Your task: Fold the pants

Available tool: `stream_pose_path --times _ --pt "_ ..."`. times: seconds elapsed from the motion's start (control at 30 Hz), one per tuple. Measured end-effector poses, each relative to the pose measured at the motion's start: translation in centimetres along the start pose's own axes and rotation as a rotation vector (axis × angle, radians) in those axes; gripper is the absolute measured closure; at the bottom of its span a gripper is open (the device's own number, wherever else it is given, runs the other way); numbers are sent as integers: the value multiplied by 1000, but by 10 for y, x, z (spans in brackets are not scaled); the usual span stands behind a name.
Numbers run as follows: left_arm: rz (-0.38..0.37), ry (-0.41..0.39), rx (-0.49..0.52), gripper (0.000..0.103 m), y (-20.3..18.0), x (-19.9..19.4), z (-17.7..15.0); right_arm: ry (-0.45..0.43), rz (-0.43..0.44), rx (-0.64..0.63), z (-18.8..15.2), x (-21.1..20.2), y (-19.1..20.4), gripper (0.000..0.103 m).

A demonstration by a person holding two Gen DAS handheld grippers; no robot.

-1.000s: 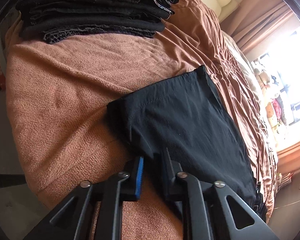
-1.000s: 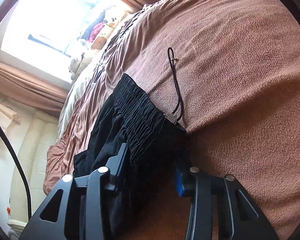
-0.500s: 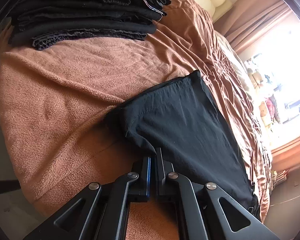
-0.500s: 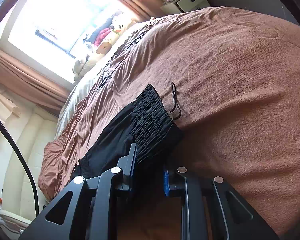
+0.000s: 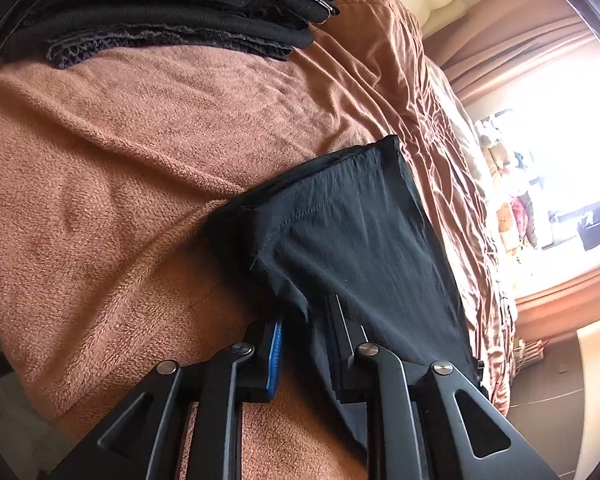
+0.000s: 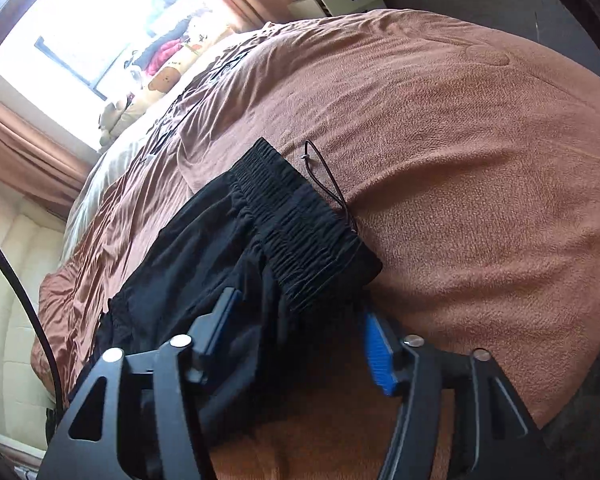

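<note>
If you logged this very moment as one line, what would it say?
task: fold pants | left gripper: jaws opening, hem between | right gripper: jaws opening, waistband between | pants: on brown blanket

— What does your right gripper (image 6: 296, 336) show?
— Your jaws are opening over the black pants (image 6: 228, 248) on the bed's brown blanket (image 6: 460, 168); the elastic waistband (image 6: 300, 216) corner lies between them, clear of the blue pad on the right.
— And around it?
— A thin drawstring (image 6: 328, 180) trails onto the blanket; stuffed toys (image 6: 164, 76) line the bright window (image 6: 112, 20).
</note>
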State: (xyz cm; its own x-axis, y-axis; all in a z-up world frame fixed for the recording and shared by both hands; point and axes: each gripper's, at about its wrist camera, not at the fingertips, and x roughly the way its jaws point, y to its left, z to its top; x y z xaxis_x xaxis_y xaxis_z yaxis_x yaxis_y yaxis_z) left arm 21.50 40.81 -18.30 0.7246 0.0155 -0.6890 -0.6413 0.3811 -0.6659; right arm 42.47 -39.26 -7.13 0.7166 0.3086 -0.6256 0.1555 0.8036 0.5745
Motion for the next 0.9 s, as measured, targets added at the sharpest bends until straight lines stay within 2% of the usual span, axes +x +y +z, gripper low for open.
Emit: stream_pose_path --times 0.23,0.3,0.47,0.67,0.9 --pt "-40 1 -28 78 5 1 2 -1 18 -94 -29 -26 36 37" --pt "-62 6 -34 75 6 3 6 -9 25 -132 -38 -31 51 37" --pt "-95 18 -29 74 8 9 13 -24 35 -231 -71 -41 98 37" --pt "-144 35 -29 74 12 13 18 -9 57 -334 -114 -37 141 37" --pt "-167 48 -13 74 10 18 24 31 90 -419 -151 -23 182 37"
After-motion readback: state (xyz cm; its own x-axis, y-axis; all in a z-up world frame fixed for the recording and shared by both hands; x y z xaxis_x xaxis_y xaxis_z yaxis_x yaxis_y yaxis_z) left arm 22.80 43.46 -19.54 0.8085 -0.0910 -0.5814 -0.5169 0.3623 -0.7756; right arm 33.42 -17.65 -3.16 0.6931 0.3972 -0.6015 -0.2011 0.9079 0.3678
